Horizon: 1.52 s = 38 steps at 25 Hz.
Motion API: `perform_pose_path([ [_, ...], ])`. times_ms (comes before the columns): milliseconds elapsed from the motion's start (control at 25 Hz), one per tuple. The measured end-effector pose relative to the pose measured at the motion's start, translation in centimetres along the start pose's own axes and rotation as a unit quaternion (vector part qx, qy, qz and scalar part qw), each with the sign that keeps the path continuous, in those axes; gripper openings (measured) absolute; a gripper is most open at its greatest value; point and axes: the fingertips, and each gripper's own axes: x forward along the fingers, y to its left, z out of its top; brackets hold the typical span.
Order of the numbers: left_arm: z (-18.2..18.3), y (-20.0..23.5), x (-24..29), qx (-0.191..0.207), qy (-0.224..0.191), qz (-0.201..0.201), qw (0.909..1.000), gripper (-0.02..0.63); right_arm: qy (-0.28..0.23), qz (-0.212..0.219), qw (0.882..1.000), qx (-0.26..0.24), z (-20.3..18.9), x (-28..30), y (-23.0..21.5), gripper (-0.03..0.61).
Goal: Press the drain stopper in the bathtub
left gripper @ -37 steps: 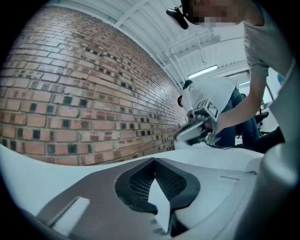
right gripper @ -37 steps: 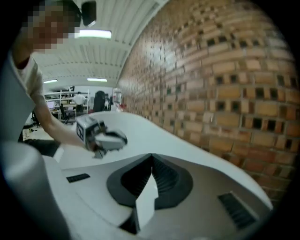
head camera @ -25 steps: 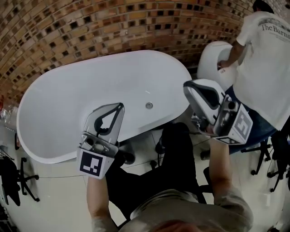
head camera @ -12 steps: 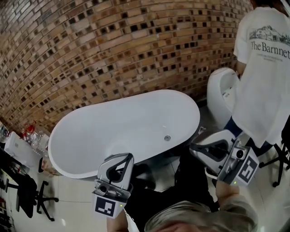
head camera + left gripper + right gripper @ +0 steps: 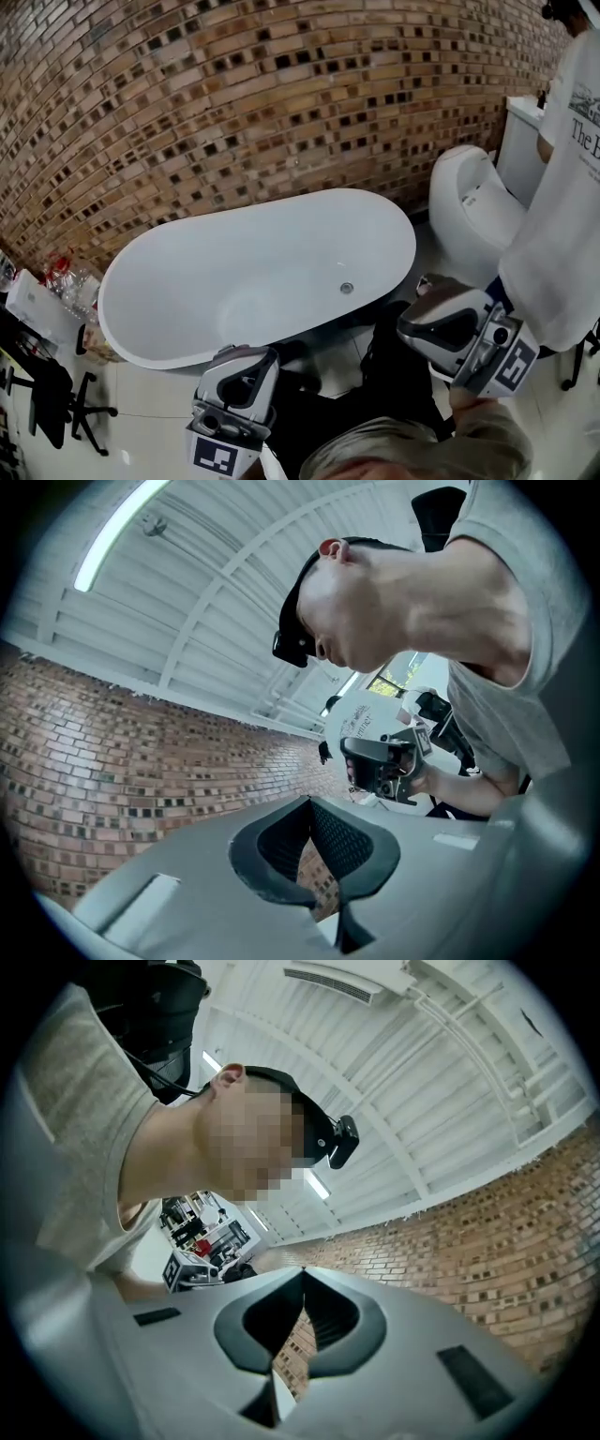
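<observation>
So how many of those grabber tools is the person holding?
2. The left gripper is low at the head view's left, the right gripper low at its right, both closed and empty. No others show.

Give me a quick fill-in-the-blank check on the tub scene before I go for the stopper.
The drain stopper sits toward the bathtub end nearest the ____.
The left tool and right tool both have jaws ____, gripping nothing.
The wall behind the bathtub is ____.
Missing: toilet; shut; brick.
</observation>
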Motion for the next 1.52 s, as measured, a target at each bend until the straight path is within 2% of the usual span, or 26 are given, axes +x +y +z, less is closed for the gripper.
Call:
perform_pose_path([
  [360, 0.7, 1.6, 0.0, 0.001, 0.003, 0.025, 0.9997, 0.008, 0.026, -0.015, 1.000, 0.004, -2.5, -0.3, -0.8, 0.000],
  [600, -1.6, 1.0, -0.9, -0.011, 0.037, 0.011, 0.9992, 0.008, 0.054, -0.001, 0.998, -0.015, -3.8, 0.3, 0.2, 0.000],
  [760, -1.8, 1.0, -0.9, -0.019, 0.032, 0.010, 0.9992, 0.008, 0.065, 0.010, 0.997, -0.039, -4.1, 0.8, 1.2, 0.000],
  [1520, -2.0, -0.1, -0.6, -0.023, 0.031, -0.002, 0.9992, 0.008, 0.078, 0.016, 0.995, -0.061, -4.6, 0.8, 1.6, 0.000],
])
